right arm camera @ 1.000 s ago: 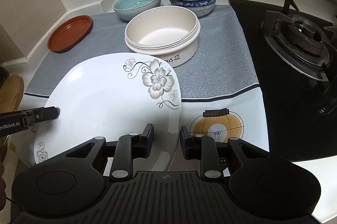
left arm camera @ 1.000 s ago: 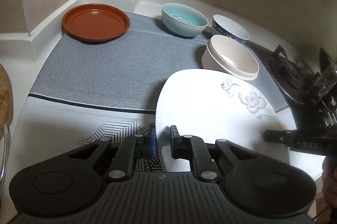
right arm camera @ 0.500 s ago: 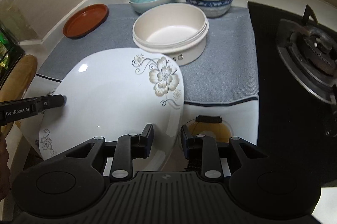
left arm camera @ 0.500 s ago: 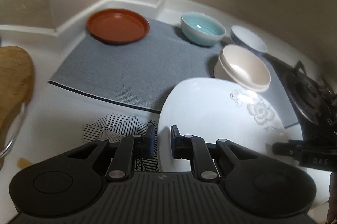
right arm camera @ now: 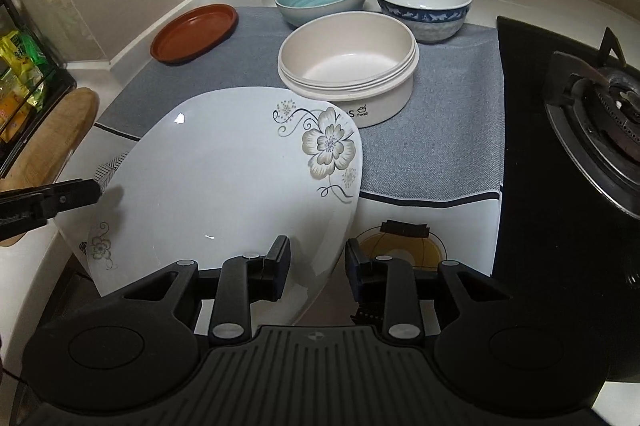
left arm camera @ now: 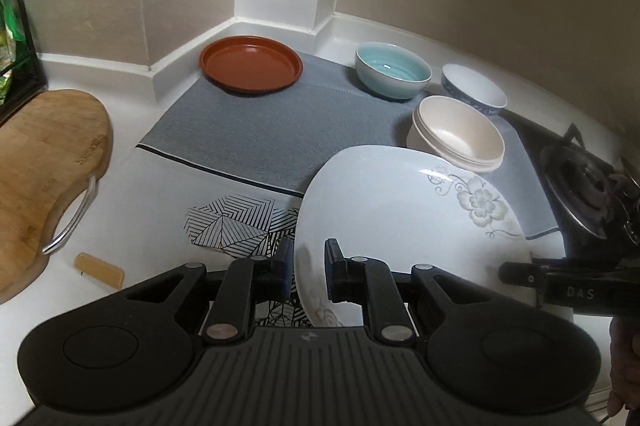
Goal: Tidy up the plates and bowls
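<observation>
Fingers of left gripper [left arm camera: 307,268] pinching flowered white plate [right arm camera: 224,182], right gripper [right arm camera: 318,262] just opening around its rim.

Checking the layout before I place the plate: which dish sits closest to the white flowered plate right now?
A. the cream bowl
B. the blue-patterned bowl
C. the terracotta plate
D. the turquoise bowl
A: the cream bowl sits right behind the far edge of the white flowered plate, while the terracotta plate, turquoise bowl and blue-patterned bowl stand farther back on the grey mat.
</observation>
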`<state>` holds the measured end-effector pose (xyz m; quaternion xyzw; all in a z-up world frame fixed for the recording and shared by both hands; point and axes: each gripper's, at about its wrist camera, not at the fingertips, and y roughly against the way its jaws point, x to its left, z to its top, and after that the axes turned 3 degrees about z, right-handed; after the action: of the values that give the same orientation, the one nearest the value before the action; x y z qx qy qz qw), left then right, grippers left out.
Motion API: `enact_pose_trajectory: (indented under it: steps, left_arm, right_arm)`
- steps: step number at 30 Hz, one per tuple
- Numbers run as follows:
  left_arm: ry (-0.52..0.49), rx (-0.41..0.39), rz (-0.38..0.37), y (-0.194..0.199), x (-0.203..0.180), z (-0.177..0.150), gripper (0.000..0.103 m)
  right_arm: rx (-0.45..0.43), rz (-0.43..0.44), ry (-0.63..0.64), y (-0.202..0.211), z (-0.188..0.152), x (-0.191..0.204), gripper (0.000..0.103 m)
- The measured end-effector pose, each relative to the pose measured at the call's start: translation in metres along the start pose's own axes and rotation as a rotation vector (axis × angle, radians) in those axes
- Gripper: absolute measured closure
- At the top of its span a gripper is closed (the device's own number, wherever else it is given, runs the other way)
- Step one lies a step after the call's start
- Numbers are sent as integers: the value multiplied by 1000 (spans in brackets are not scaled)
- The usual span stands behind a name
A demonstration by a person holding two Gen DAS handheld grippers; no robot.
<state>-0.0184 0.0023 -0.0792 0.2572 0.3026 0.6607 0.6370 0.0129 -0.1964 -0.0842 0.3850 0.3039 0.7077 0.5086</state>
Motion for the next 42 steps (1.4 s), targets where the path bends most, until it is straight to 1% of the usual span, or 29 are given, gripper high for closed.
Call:
enact_pose_trajectory:
  steps: [4, 10, 13, 16, 19, 24, 32, 37, 40, 42]
  left_arm:
    - [3, -15, -3, 8, -3, -1, 87]
    - [14, -37, -27, 11, -1, 1, 87]
    - [21, -43, -43, 5, 6, 8, 87]
    - [26, -50, -57, -4, 15, 21, 87]
    - [31, -65, -76, -12, 27, 35, 87]
    - [72, -56, -97, -36, 53, 55, 87]
    - [140, -46, -110, -80, 98, 87, 87]
    - [210, -46, -115, -114, 127, 110, 86]
    - [251, -50, -114, -134, 138, 126, 85]
    - [276, -50, -131, -148, 143, 136, 85]
  right_arm:
    - [-38, -13, 6, 8, -1, -1, 69]
    - [-65, -24, -4, 15, -5, -5, 69]
    - [-91, -41, -12, 19, -4, -4, 69]
    - [-126, -63, -17, 22, -2, -1, 69]
    - [-143, -85, -40, 22, 4, 5, 69]
    - [-167, -90, -36, 18, 18, 24, 69]
    - [-156, -121, -29, 5, 32, 54, 69]
    - [-132, -171, -50, 0, 34, 62, 69]
    - [-136, -206, -64, 4, 35, 66, 69]
    - [-139, -230, -77, 8, 33, 68, 69]
